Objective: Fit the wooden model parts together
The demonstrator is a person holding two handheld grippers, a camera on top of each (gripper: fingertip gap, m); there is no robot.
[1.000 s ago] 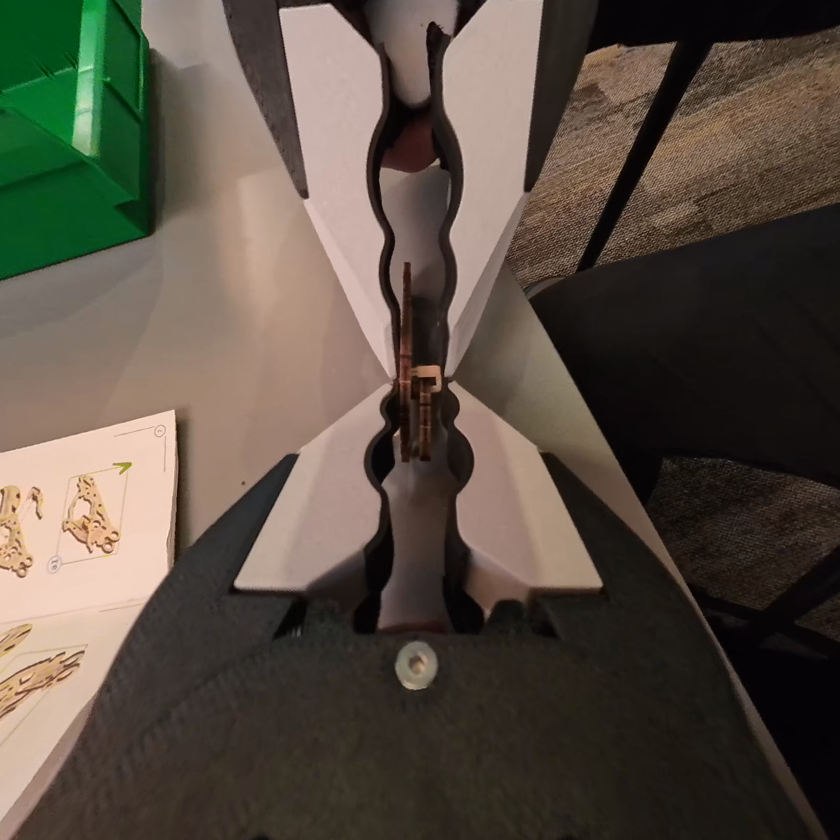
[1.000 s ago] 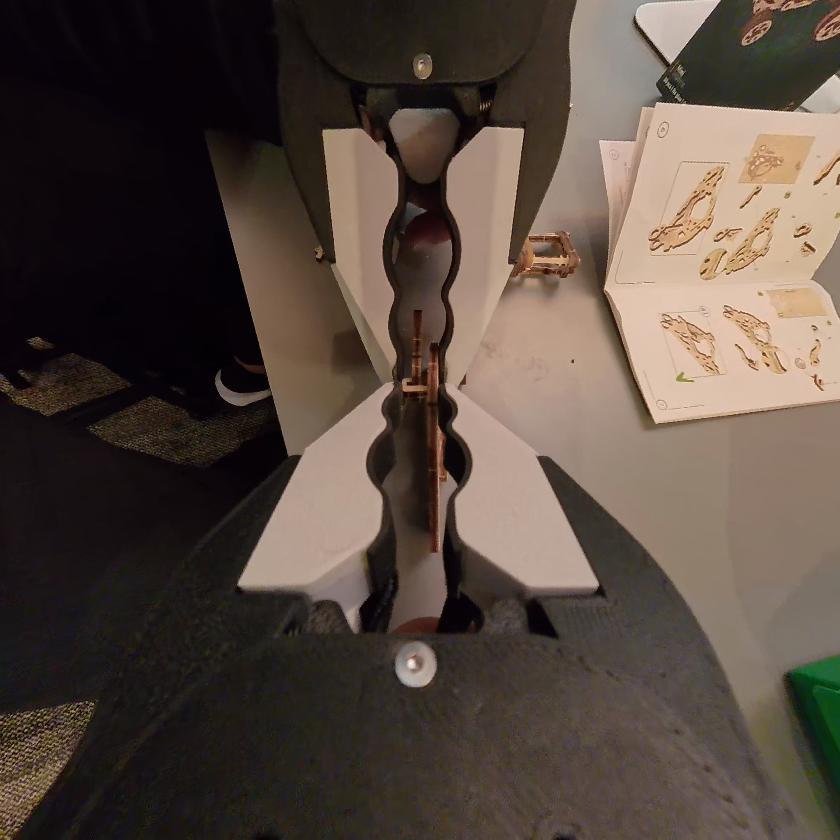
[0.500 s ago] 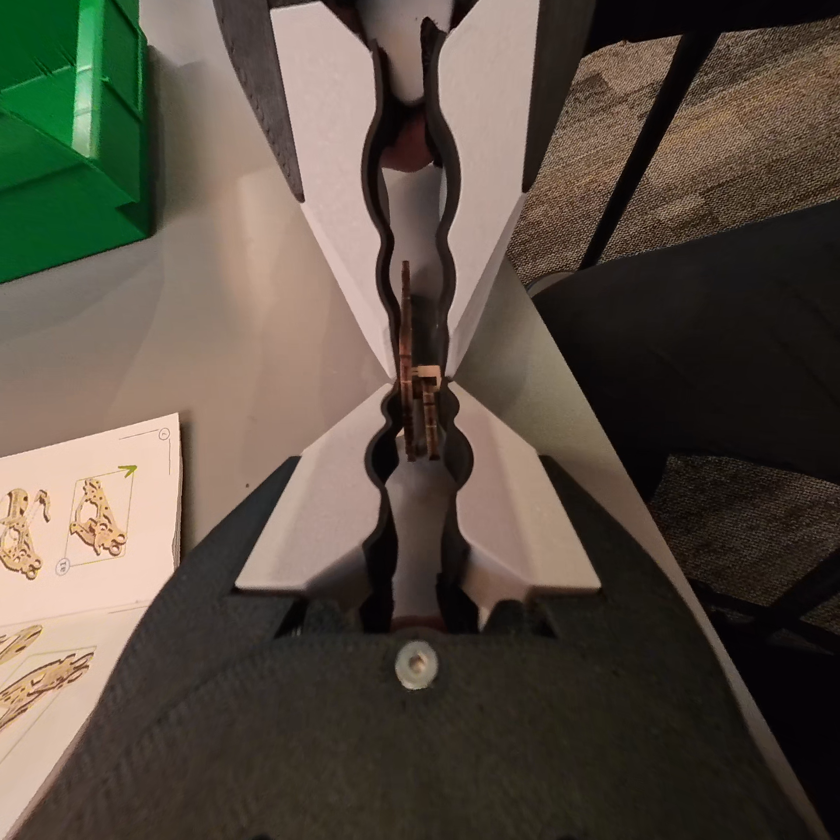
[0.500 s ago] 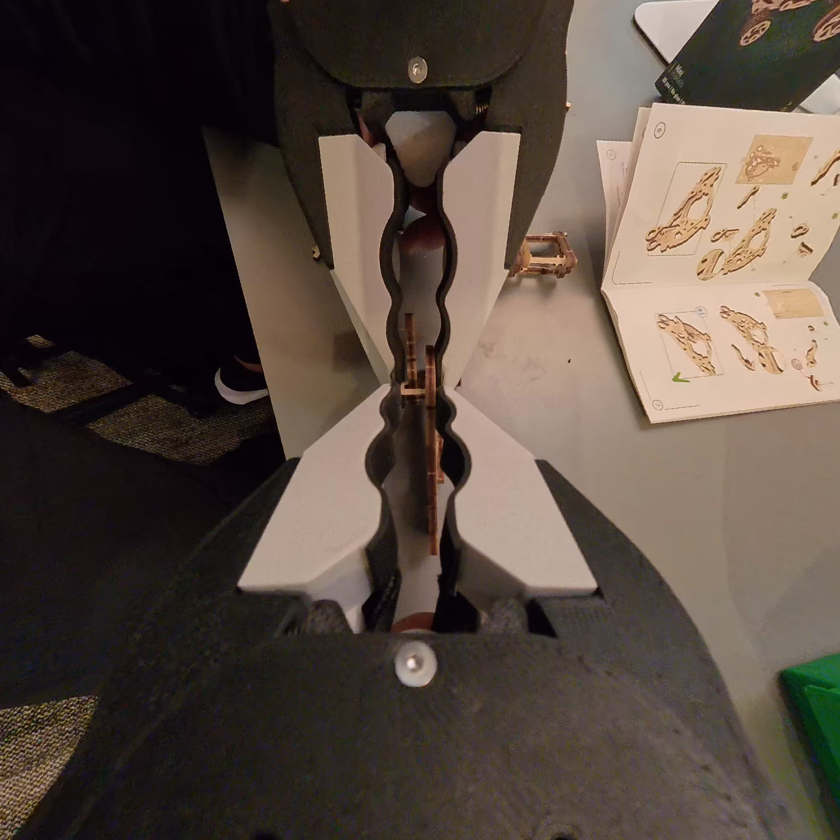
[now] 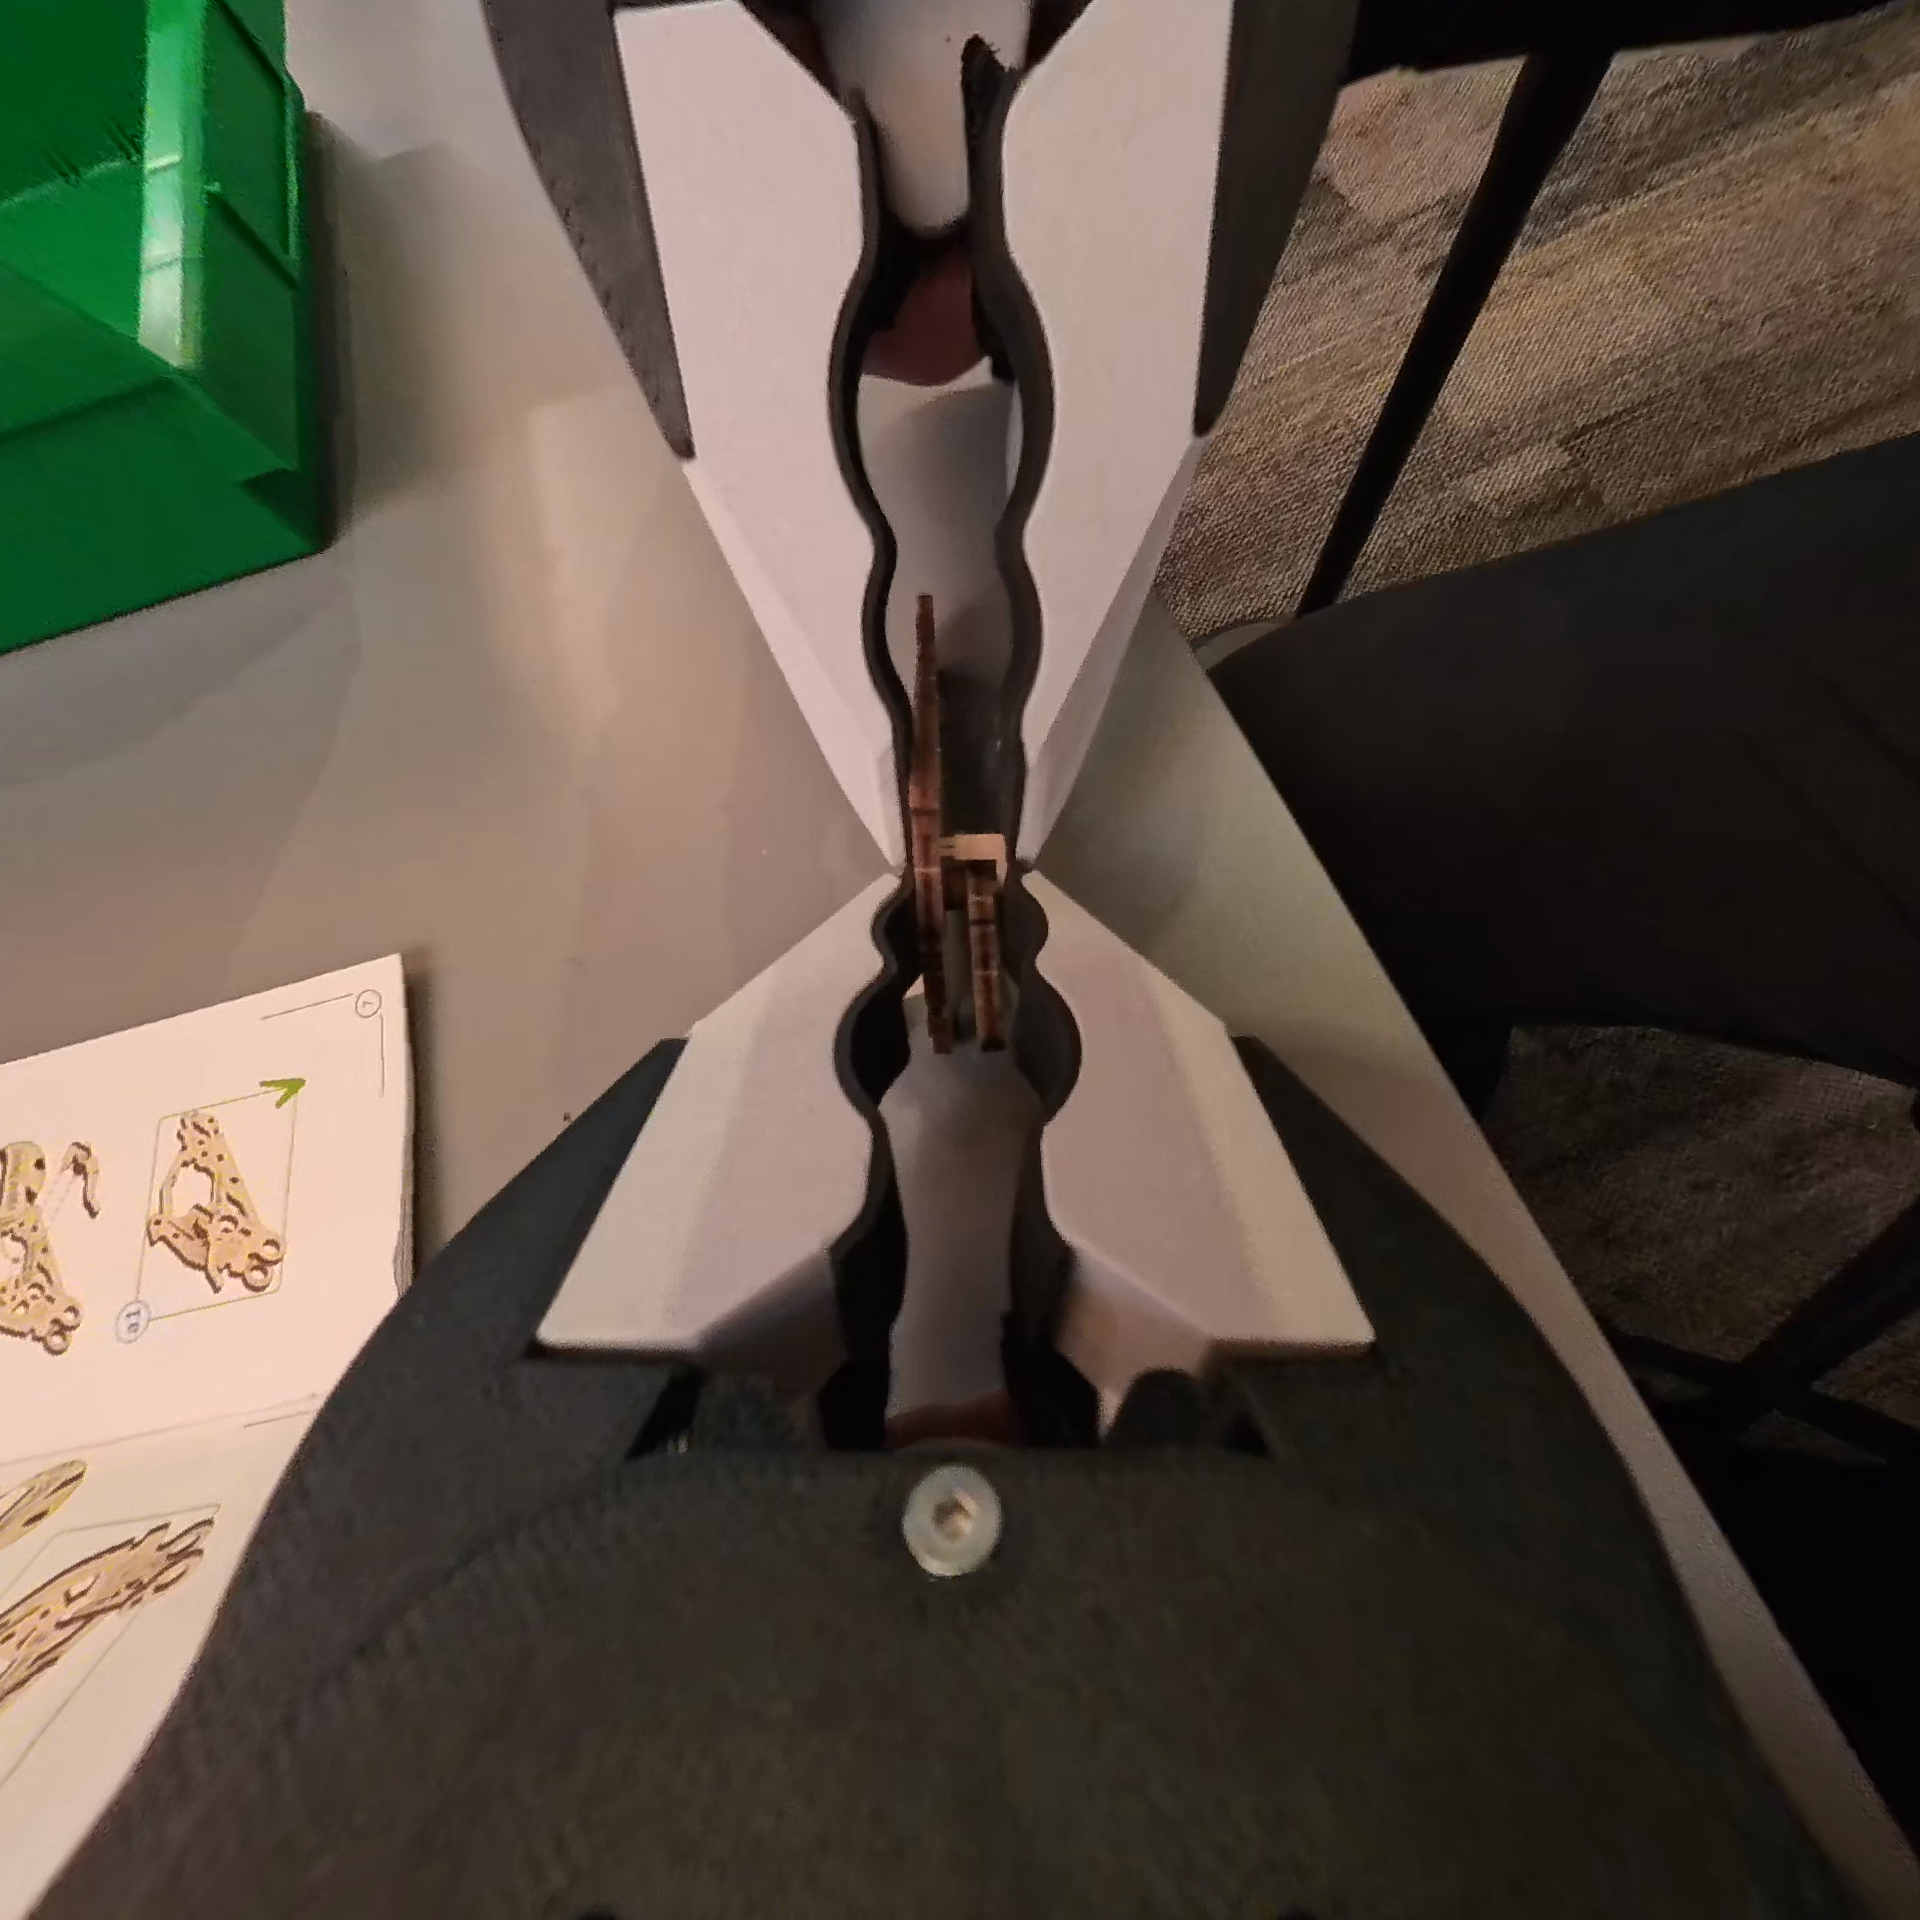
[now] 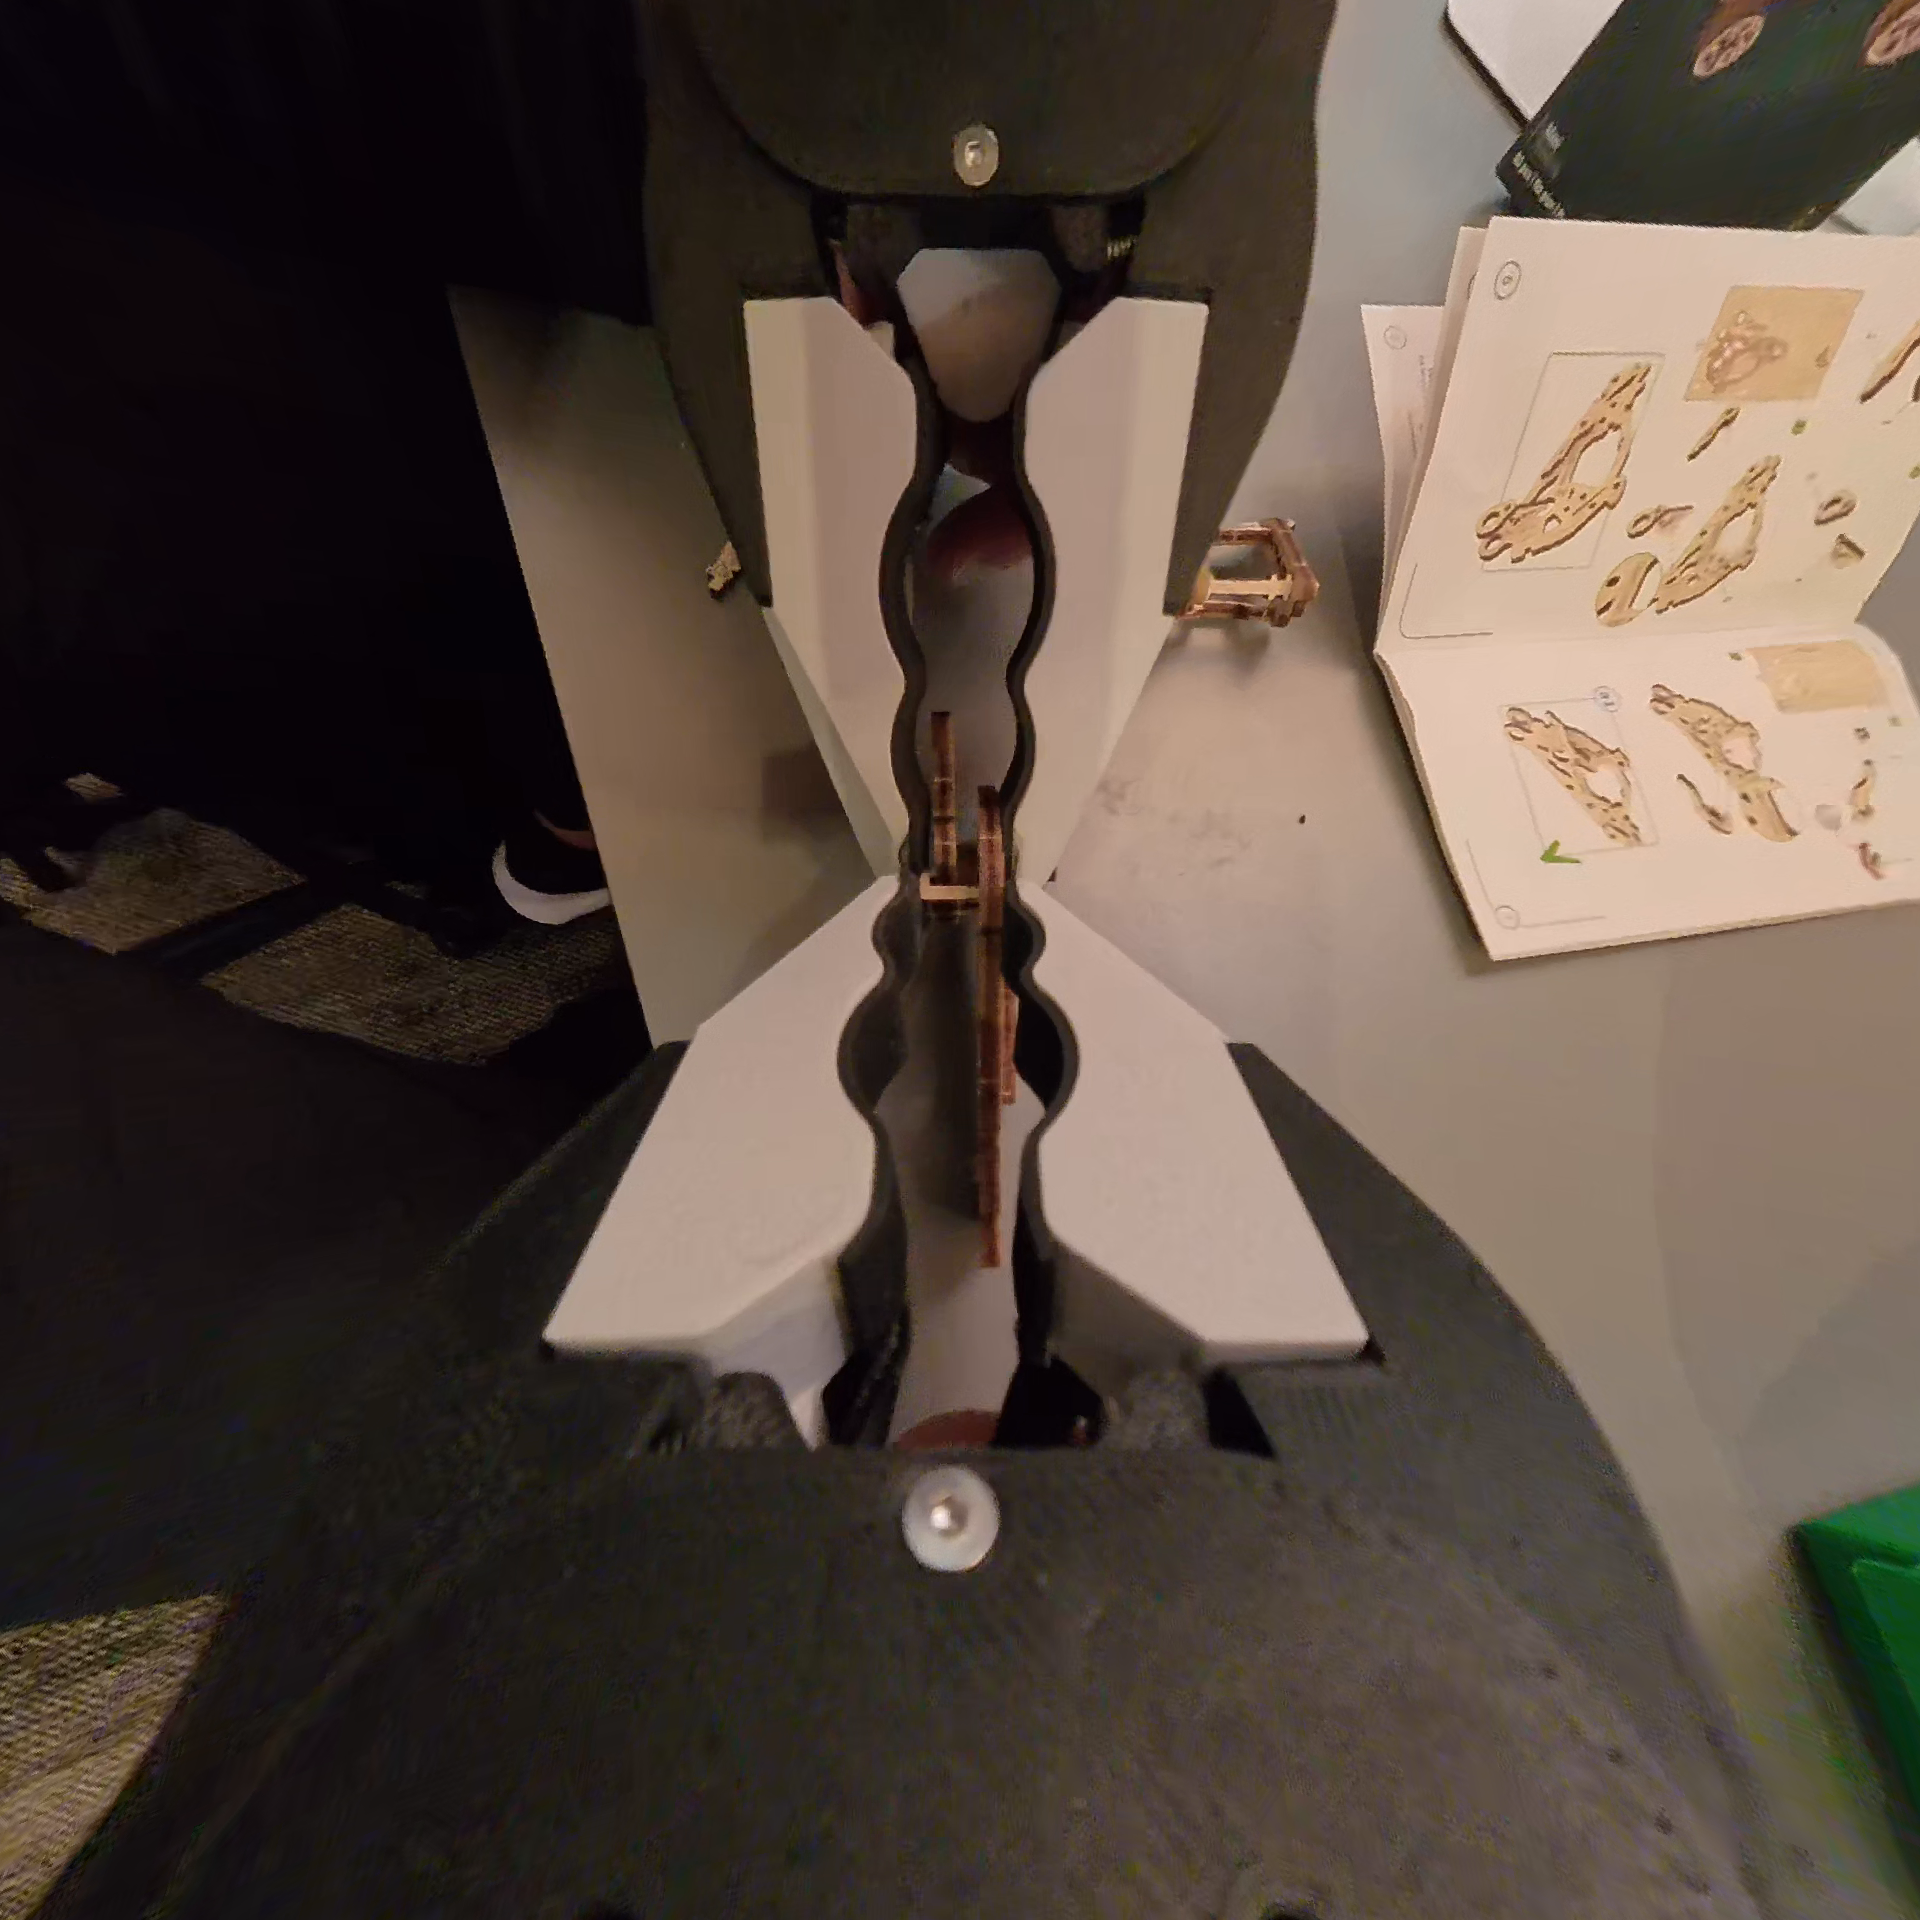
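Observation:
Two thin brown wooden plates stand edge-on, joined by a small pale crosspiece [image 5: 971,847], which also shows in the right wrist view [image 6: 951,888]. My two grippers meet tip to tip over the grey table [image 5: 520,727]. My left gripper [image 5: 961,883] is shut on the joined parts, with the shorter plate [image 5: 987,956] between its pads. My right gripper [image 6: 961,894] is shut on the longer plate [image 6: 989,1091], which runs deep into its jaws. That longer plate [image 5: 925,707] reaches into both grippers. In the right wrist view the shorter plate [image 6: 942,790] stands in the left gripper's jaws.
An open instruction booklet [image 6: 1662,582] lies on the table and also shows in the left wrist view [image 5: 208,1195]. A small wooden sub-assembly [image 6: 1252,577] sits behind the left gripper. A green bin [image 5: 145,312] and a dark box [image 6: 1714,104] stand nearby. A black chair [image 5: 1558,779] is past the table edge. My left and right fingertips are right by each other.
Both grippers stay tip to tip and keep their hold on the joined wooden parts. The views have shifted only slightly.

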